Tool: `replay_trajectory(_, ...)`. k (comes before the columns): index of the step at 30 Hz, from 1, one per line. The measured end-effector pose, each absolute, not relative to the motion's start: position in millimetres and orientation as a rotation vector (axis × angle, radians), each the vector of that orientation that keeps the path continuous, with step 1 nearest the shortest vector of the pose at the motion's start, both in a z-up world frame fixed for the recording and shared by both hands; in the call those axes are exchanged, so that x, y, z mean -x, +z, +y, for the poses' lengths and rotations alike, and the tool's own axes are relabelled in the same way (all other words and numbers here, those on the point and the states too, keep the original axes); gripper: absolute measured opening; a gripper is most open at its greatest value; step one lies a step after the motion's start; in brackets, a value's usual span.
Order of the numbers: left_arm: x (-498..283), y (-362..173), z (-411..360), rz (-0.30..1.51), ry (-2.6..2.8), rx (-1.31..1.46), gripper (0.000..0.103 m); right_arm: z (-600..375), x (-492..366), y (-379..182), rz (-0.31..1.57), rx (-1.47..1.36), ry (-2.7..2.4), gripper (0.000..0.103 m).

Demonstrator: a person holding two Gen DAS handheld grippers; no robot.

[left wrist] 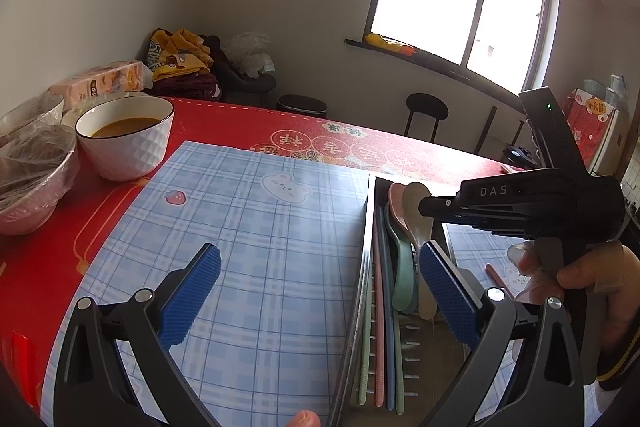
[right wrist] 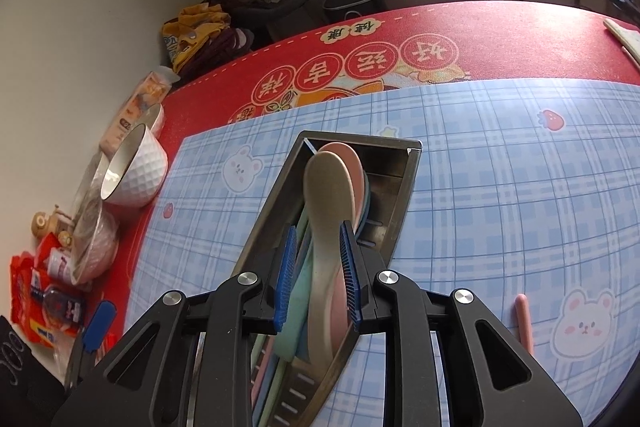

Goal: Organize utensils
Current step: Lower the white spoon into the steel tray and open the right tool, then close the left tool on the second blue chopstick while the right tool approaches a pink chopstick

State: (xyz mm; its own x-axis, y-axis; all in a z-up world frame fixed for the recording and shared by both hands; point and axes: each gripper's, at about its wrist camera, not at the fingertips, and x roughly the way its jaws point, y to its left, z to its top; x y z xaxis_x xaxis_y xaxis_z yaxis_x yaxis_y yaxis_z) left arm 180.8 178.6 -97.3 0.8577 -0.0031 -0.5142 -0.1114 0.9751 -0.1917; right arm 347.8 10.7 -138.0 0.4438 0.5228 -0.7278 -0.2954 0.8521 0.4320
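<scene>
Blue pads of the right gripper (right wrist: 316, 277) are straddling the beige spoon (right wrist: 326, 211) at its handle, standing narrowly apart; whether they are pressing it I cannot tell. That spoon is lying atop the stacked spoons in the metal tray (right wrist: 404, 187), with chopsticks (left wrist: 380, 339) alongside. One pink chopstick (right wrist: 523, 323) is lying outside, right of the tray. If the pads are dragging on withdrawal, the spoon could be tipping out. The left gripper (left wrist: 320, 291) is hanging wide open and empty over the blue mat (left wrist: 248, 227).
</scene>
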Motion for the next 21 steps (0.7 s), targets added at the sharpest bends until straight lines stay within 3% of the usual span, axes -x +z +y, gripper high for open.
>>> replay_trajectory(12, -180.0, -98.2, 172.9, 0.537, 0.035, 0.222, 0.097, -51.6, -303.5, -114.2, 0.738, -0.122, 0.510, 0.023)
replay_trajectory(21, -172.0, -91.6, 144.4, 0.503, 0.038, 0.118, 0.093, -126.1, -266.2, -137.7, 0.659, -0.009, 0.520, 0.023)
